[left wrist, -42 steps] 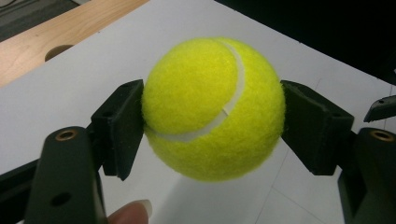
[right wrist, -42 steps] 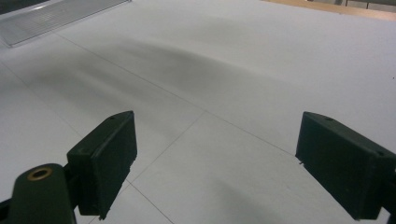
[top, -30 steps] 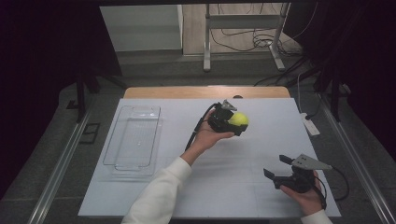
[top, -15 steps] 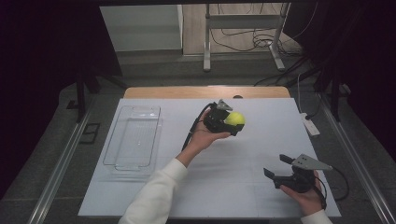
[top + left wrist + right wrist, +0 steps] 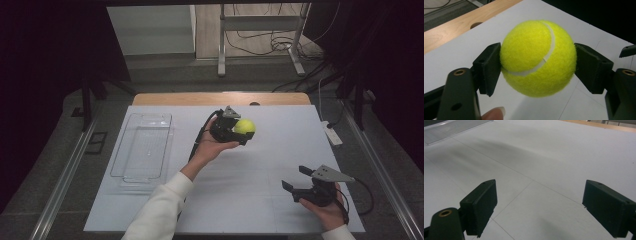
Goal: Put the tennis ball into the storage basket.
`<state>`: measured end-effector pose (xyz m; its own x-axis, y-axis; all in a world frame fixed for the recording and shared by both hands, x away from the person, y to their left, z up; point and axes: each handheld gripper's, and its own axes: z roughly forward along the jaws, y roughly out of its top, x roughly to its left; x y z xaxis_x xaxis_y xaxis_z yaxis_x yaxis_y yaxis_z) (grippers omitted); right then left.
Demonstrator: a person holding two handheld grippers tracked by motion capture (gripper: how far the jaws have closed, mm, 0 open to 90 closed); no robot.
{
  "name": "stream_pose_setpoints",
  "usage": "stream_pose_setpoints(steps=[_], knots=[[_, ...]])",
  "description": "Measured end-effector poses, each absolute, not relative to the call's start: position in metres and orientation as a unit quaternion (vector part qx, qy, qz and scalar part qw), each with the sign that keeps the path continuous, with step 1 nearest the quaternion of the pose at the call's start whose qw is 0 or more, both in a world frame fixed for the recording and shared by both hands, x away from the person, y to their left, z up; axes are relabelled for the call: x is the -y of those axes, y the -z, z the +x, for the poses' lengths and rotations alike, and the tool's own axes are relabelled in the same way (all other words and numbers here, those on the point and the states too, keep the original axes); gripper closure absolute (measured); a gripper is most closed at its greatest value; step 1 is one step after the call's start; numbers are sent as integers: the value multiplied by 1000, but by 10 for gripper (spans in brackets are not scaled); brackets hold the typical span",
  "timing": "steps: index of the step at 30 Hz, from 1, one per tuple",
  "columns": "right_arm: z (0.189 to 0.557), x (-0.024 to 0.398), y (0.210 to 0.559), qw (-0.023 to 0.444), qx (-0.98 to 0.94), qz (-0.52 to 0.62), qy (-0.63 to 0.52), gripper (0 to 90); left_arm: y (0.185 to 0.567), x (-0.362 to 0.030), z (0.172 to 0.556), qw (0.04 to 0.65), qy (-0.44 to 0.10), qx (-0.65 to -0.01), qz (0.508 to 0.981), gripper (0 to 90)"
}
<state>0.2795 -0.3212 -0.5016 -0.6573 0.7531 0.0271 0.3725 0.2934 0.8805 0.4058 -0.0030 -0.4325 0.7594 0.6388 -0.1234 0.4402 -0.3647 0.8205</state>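
A yellow tennis ball (image 5: 538,57) sits clamped between the two black pads of my left gripper (image 5: 537,65), which is shut on it. From above, that ball (image 5: 245,126) and left gripper (image 5: 240,131) hang over the middle of the white table sheet (image 5: 260,170), held up by a hand in a white sleeve. My right gripper (image 5: 295,183) rests low at the near right of the sheet. Its jaws stand wide apart with bare sheet between them (image 5: 539,207).
A clear plastic tray (image 5: 145,147) lies on the left part of the sheet; its corner (image 5: 446,130) shows at the top left of the right gripper view. A white power strip (image 5: 332,134) sits at the right edge. Beyond the sheet runs the wooden table edge (image 5: 220,98).
The left gripper has carried the ball a little to the left and toward the near side. The right gripper has stayed where it was.
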Motion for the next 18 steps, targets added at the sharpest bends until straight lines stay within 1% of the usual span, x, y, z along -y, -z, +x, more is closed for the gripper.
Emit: stream_pose_setpoints(steps=[18], knots=[[279,321,502,202,-778,361,-472,129,429,-13,398,466,-116,-329,813,278]])
